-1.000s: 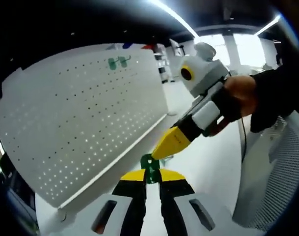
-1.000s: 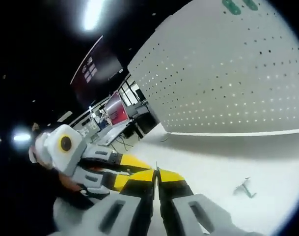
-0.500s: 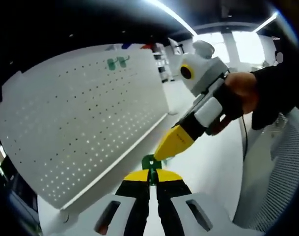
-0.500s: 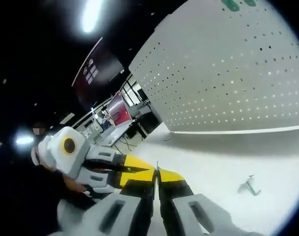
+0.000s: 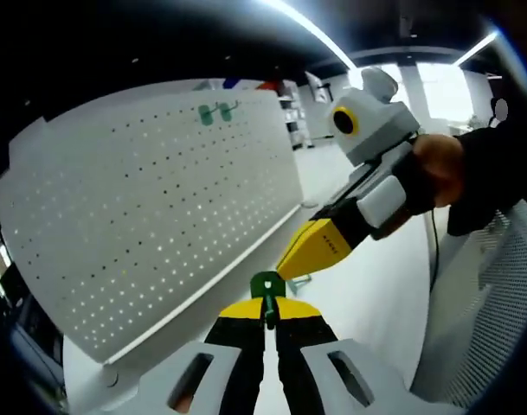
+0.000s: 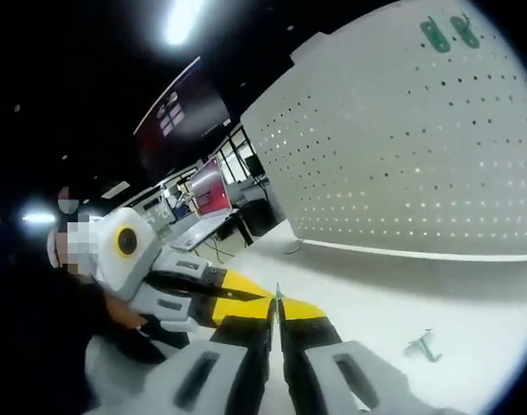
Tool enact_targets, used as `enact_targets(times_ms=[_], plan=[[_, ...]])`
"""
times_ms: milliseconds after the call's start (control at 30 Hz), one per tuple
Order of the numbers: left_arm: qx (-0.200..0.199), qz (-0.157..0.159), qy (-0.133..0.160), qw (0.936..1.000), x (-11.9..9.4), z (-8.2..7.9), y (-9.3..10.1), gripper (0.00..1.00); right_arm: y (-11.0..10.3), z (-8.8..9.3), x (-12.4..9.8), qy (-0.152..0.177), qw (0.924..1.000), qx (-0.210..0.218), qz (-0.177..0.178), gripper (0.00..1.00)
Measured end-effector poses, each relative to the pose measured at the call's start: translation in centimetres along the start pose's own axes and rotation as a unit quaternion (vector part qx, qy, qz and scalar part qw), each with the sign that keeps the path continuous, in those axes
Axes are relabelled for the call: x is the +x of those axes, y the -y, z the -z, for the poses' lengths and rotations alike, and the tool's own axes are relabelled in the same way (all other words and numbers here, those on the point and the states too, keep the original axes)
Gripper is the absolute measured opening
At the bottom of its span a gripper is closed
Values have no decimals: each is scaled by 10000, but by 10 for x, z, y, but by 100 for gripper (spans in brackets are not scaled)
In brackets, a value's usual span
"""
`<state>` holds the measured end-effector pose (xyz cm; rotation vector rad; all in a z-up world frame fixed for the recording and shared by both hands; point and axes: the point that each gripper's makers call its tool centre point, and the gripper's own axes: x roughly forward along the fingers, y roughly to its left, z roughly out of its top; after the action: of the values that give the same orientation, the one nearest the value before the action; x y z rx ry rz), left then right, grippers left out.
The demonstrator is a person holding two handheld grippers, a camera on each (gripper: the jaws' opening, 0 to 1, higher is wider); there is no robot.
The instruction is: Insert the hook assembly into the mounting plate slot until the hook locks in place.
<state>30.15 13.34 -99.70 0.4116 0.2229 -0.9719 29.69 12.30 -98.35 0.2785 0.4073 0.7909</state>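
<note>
Left tool [image 5: 266, 313]: jaws clenched on the green hook [image 5: 266, 285], now raised slightly toward the pegboard [image 5: 151, 216]. Right tool [image 6: 277, 313]: jaws closed on a thin metal piece I cannot identify. A second hook [image 6: 422, 345] lies on the surface [image 6: 393, 303]. Insertion not begun. No legible writing anywhere.
</note>
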Motion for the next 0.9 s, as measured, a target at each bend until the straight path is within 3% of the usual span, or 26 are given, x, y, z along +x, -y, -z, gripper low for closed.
enact_targets(times_ms=[133, 333, 600, 767, 900], plan=[[-64, -12, 7, 10000, 0, 0, -1, 3, 5, -5, -3, 22, 9985, -482, 261, 3], [-129, -23, 25, 9999, 0, -1, -1, 3, 9, -8, -5, -51, 9901, -1266, 605, 9], [-264, -44, 40, 9996, -1, -1, -2, 3, 17, -13, -8, -49, 9797, -1764, 955, 17], [-318, -63, 39, 9995, -1, -1, -2, 3, 2, -15, -6, 64, 9834, -1720, 580, 10], [-361, -57, 51, 9993, 0, -3, -1, 3, -14, -11, 0, -24, 9799, -1969, 325, 7]])
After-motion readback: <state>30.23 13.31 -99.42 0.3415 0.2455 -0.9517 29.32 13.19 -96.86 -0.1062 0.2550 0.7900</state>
